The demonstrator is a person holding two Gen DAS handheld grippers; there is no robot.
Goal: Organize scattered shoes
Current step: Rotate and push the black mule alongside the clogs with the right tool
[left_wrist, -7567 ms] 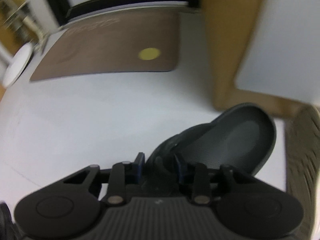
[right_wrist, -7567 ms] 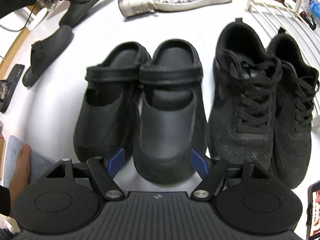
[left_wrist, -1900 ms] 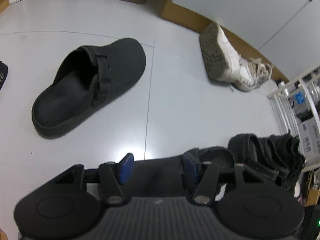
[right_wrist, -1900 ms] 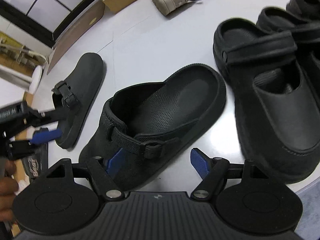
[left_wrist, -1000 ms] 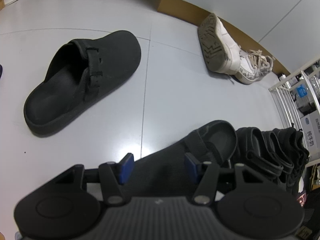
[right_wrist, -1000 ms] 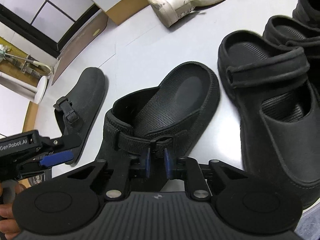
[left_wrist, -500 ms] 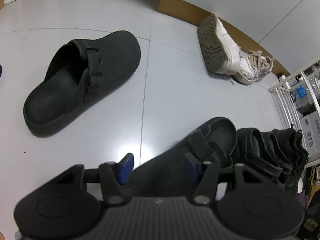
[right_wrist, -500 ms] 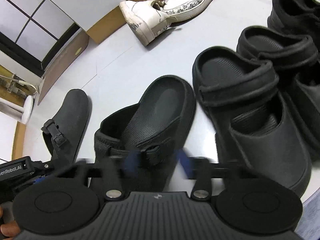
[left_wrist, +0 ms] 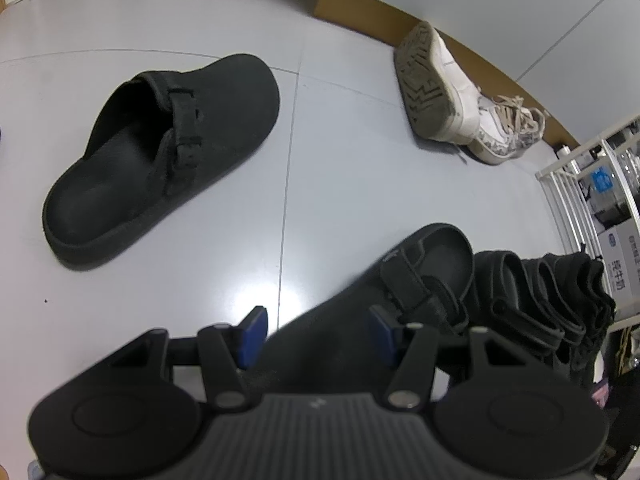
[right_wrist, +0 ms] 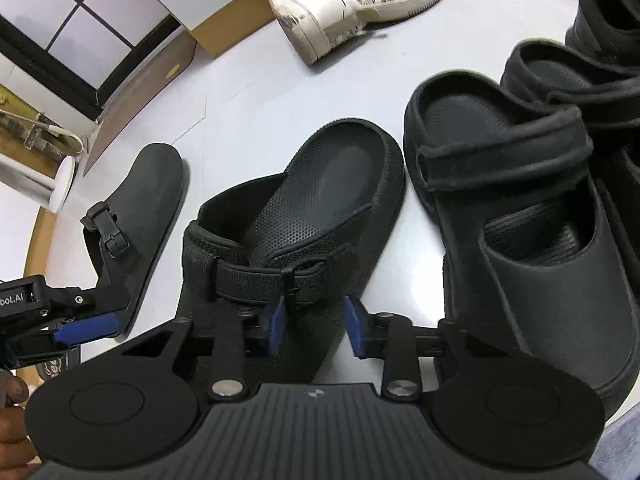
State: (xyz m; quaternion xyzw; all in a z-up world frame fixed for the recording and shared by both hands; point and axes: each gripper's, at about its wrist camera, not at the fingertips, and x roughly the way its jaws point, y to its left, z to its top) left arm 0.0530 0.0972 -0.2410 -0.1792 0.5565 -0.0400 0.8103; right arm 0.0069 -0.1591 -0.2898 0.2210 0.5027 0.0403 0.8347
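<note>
the row of black shoes (right_wrist: 540, 208) is forming. the right gripper (right_wrist: 314, 320) is closing on one clog (right_wrist: 304, 216); the left gripper (left_wrist: 316, 334), half apart, straddles its toe. its mate (left_wrist: 160, 152) and the sneakers (left_wrist: 460, 100) lie scattered.

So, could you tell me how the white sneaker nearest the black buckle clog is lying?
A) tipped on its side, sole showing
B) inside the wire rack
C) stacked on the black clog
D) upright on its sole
A: in the left wrist view the white sneaker shows its tread, lying on the floor.
</note>
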